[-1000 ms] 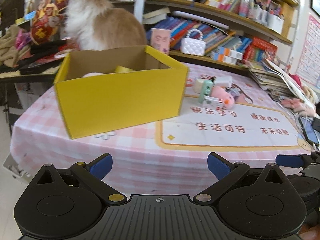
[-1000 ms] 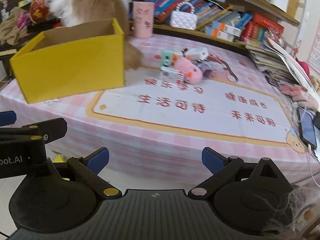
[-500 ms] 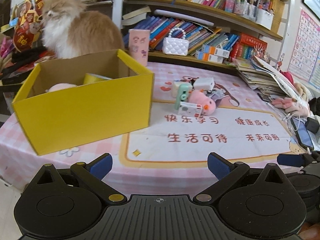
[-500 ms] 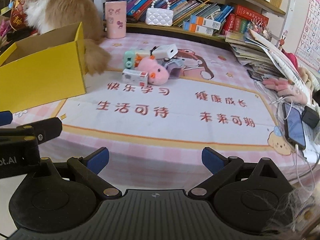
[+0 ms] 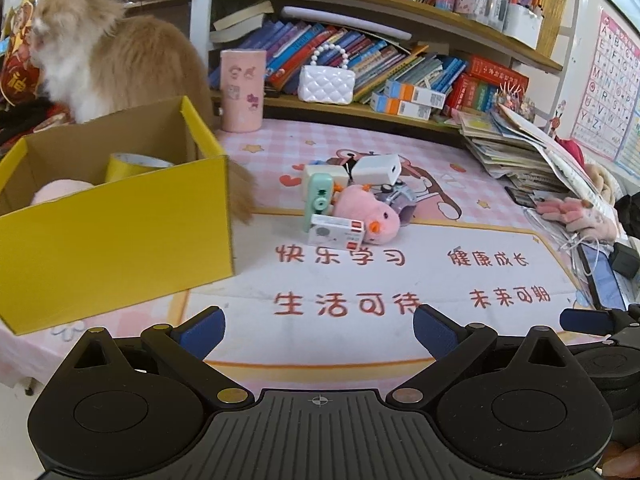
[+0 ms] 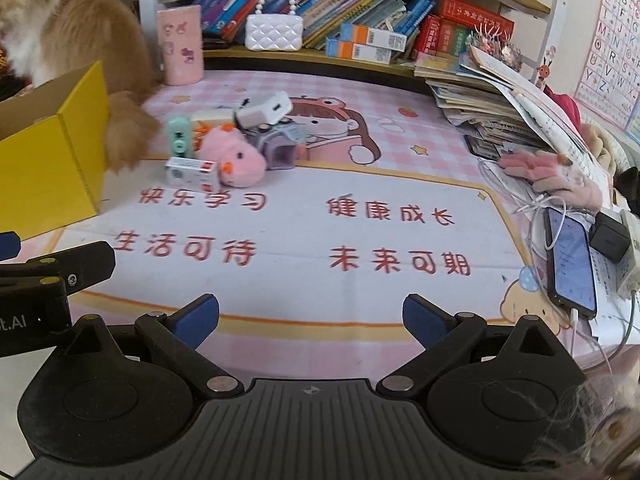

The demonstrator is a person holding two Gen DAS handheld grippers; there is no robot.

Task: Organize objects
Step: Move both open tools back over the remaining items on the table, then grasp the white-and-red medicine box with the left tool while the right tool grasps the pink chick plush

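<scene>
While both tools are hanging empty at the near edge of the table (image 5: 440, 360), the left gripper (image 5: 318, 326) and the right gripper (image 6: 310, 320) are each showing their blue-tipped fingers spread wide, with nothing between them.

Everything to be tidied is sitting in one heap, well ahead of both: for the left gripper it is lying almost dead ahead, for the right one ahead and off to its left. So the left looks the better lined up, and it is also nearer the yellow box (image 5: 116, 232), which is standing on its left.

Counting the heap: one pink plush chick (image 5: 368, 216), one mint toy camera (image 5: 318, 200) standing upright, one flat white carton (image 5: 336, 232) lying crosswise in front, one white charger block (image 5: 378, 170), one lilac toy camera (image 5: 396, 200). A sixth white piece behind the mint one is too hidden to name. A yellow tape roll (image 5: 134, 164) and something pink are already lying inside the box. One cat (image 5: 132, 68) is sitting behind it.
</scene>
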